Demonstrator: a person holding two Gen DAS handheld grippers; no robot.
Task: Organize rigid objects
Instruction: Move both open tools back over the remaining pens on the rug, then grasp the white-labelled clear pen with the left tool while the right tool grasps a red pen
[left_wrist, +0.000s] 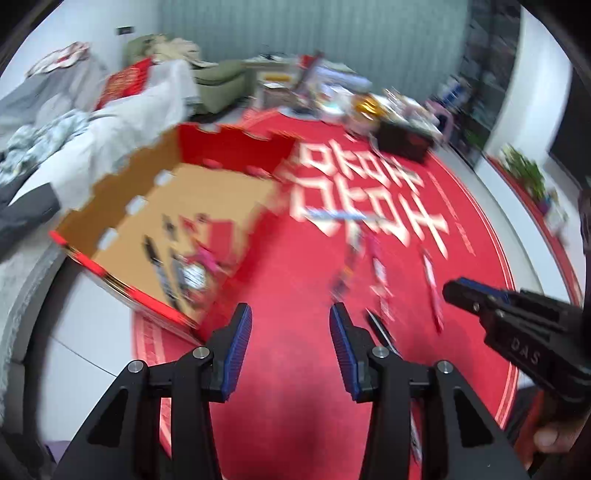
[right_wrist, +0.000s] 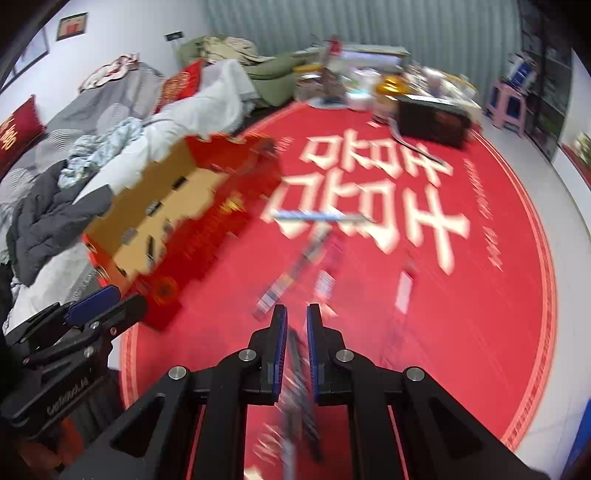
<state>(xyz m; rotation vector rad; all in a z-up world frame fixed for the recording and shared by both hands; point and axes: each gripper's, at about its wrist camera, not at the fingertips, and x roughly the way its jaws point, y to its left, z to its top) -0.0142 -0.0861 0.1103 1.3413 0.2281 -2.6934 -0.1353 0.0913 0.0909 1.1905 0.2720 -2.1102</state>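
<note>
The right gripper (left_wrist: 452, 290), at the right edge of the left wrist picture, has the letters "DAS" on its black side. The big white signs on the red rug (left_wrist: 461, 266) are too blurry to read.

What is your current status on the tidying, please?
Left gripper open, empty. Right gripper shut on a thin, blurred stick-like item. Cardboard box holds several pieces; more still scattered on red rug. Nothing blocking.

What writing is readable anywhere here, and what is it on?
"DAS": on the right gripper body, seen from the left wrist.
Large white characters on the red rug: stylised, not legible to me.
Lettering on the left gripper body: too blurred.
Gold print on the red box: too blurred.
</note>
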